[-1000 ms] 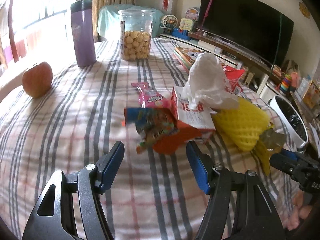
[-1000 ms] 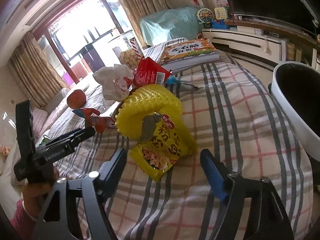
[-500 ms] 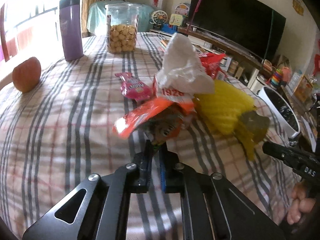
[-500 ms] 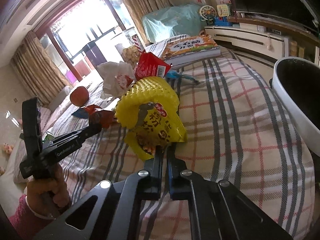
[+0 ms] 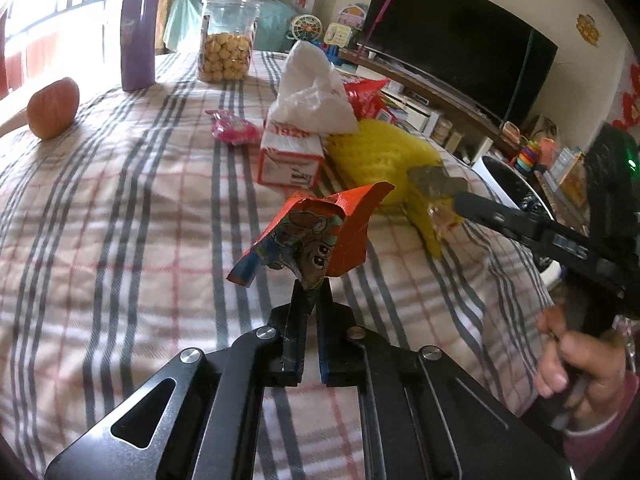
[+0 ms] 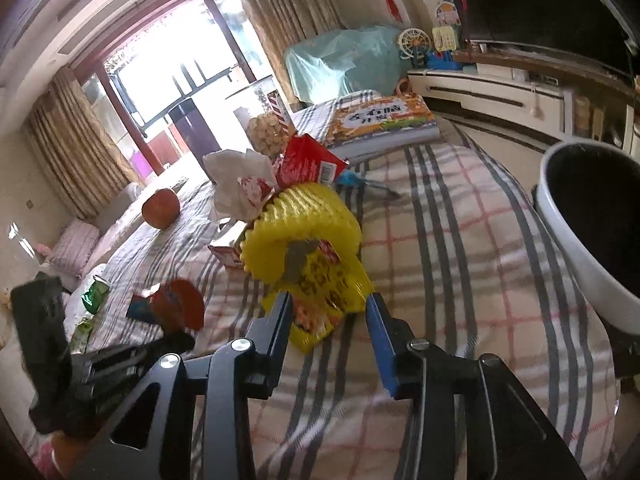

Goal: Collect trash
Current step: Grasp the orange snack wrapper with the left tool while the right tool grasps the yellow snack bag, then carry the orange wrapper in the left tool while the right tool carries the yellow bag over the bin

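My left gripper point(image 5: 310, 292) is shut on a crumpled orange snack wrapper point(image 5: 320, 232), which stands up from its tips above the checked tablecloth point(image 5: 120, 220). The same wrapper point(image 6: 178, 310) shows at lower left in the right wrist view. My right gripper point(image 6: 326, 308) has its jaws opening, with a yellow snack bag point(image 6: 324, 292) lying between the fingers on the cloth. A yellow foam net point(image 6: 304, 216) rests against the bag's far side. The white bin point(image 6: 560, 216) with a black liner stands off the table's right edge.
Behind the net lie a red-and-white box point(image 5: 290, 156) under a white tissue wad point(image 5: 312, 96), a pink candy wrapper point(image 5: 236, 130) and a red packet point(image 6: 308, 160). Further back are an apple point(image 5: 52, 108), a purple tumbler point(image 5: 138, 36), a cookie jar point(image 5: 226, 40) and books point(image 6: 380, 120).
My left gripper shut on the orange wrapper and lifted it toward the right. My right gripper shut on the yellow bag, then its jaws parted again.
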